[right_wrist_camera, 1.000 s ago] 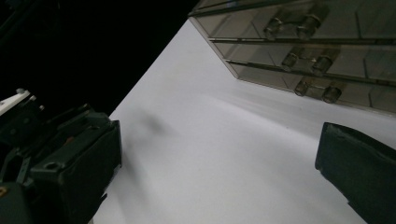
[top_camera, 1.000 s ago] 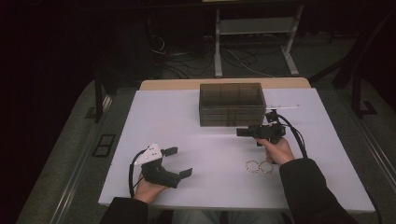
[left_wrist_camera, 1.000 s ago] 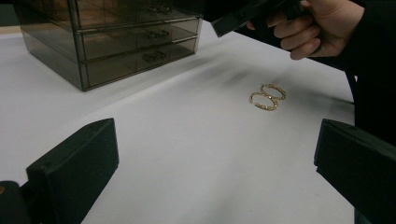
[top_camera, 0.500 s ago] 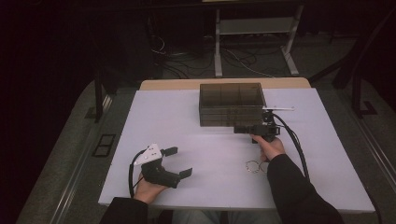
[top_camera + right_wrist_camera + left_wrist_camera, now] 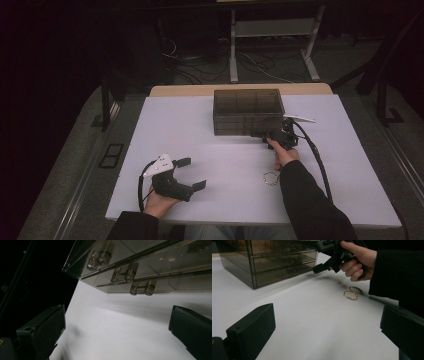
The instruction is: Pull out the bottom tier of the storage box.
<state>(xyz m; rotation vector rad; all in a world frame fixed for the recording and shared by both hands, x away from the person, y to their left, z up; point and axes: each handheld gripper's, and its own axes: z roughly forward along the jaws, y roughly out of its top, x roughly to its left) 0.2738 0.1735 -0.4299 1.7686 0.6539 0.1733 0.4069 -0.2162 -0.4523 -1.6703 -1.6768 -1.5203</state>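
A smoked, see-through drawer box [image 5: 247, 112] stands at the back middle of the white table [image 5: 215, 155]. My right gripper [image 5: 265, 134] is open and sits low at the box's front right corner, jaws wide apart with nothing between them. In the right gripper view the box's small drawer handles [image 5: 141, 287] hang just beyond my right gripper [image 5: 117, 332]. A pair of thin gold rings [image 5: 270, 178] lies on the table by the right forearm, also seen as gold rings [image 5: 352, 293]. My left gripper [image 5: 189, 173] rests open and empty at the front left.
In the left gripper view, the box [image 5: 274, 262] and the hand holding the right gripper [image 5: 324, 265] lie ahead of my left gripper [image 5: 328, 332]. A black cable [image 5: 315, 155] trails along the right forearm. The wooden table edge [image 5: 240, 90] lies behind the box.
My right gripper has moved away from the gold rings and forward to the box's front. The rings stay on the table. The left gripper has not moved.
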